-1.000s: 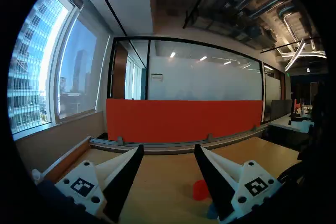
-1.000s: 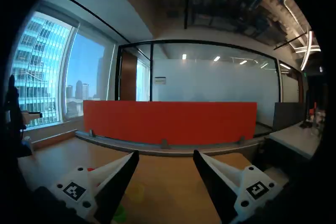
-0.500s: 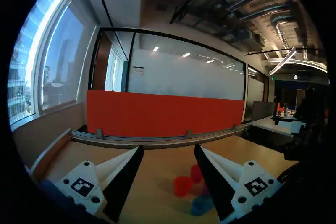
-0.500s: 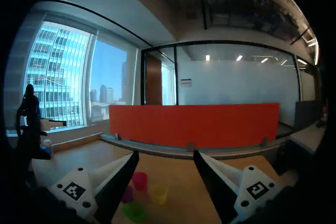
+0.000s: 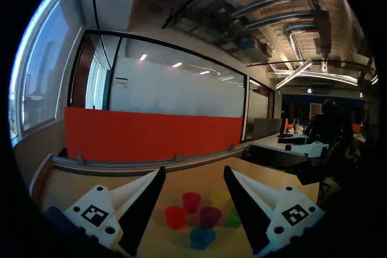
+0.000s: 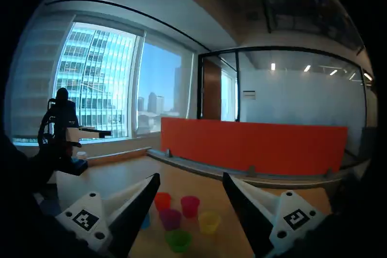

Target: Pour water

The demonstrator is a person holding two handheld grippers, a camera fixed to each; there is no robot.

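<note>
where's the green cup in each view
Left gripper view: green cup at the right end of the cup cluster, just right of the purple cup.
Right gripper view: green cup low centre, nearest the camera, just in front of the purple cup.
Shared landmark: the orange partition behind the cups.

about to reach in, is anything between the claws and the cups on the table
Nothing visible stands in the way. The left claw and the right claw are both open, aimed at the cluster of cups, with just bare table between them and the cups.
</note>
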